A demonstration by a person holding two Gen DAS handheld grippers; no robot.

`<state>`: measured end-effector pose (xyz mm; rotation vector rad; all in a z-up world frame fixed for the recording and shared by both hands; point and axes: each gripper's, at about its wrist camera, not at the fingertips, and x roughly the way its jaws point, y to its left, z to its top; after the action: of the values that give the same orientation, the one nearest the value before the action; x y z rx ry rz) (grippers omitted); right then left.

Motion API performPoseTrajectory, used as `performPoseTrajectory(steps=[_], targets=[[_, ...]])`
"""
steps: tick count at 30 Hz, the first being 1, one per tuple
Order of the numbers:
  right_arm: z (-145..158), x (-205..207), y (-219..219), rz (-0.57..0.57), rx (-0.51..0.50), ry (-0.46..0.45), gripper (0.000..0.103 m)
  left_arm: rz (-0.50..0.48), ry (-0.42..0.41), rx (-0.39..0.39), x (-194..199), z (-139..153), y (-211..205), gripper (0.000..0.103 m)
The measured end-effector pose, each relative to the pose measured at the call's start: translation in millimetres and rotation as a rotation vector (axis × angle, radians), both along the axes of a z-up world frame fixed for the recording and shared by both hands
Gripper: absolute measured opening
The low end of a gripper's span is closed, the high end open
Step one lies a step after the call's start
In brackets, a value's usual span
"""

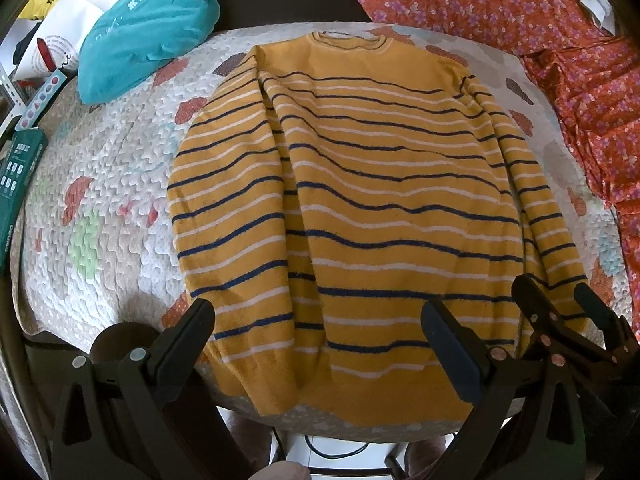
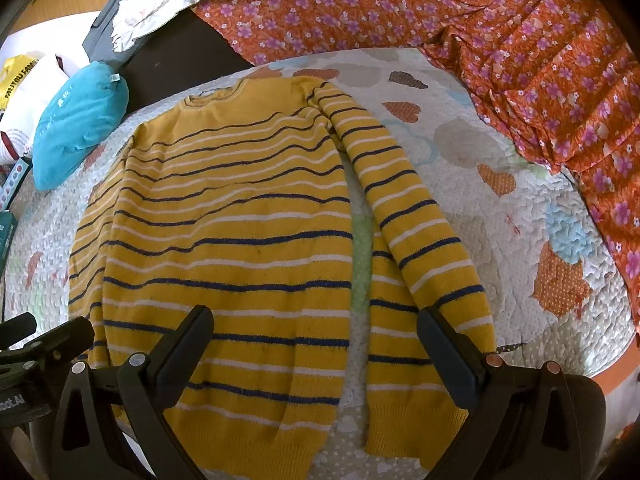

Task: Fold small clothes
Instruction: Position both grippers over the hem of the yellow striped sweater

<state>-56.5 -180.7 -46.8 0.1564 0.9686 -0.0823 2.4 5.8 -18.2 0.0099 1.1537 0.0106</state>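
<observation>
Green box (image 1: 18,184) cut by left edge, lettering illegible.

One yellow striped sweater (image 1: 360,200) lay on one quilted patchwork cover (image 1: 112,208). It had two sleeves, one folded along each side. Two grippers were in view, the left gripper (image 1: 320,344) and the right gripper (image 2: 316,344), each with two black fingers spread apart. There was one teal pillow (image 1: 148,28), one orange floral cloth (image 1: 520,20), and one green box (image 1: 20,176).

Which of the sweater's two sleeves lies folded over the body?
The sleeve on the teal pillow's side: it lies across the yellow striped sweater. The other sleeve lies beside the body on the quilt.
</observation>
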Motion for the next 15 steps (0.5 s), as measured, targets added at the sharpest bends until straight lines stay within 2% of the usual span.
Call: performPoseTrajectory(steps=[15], targets=[[-5.7, -1.5, 0.3, 0.002, -0.019, 0.018, 0.103, 0.028, 0.051, 0.013, -2.2, -16.2, 8.4, 0.103]])
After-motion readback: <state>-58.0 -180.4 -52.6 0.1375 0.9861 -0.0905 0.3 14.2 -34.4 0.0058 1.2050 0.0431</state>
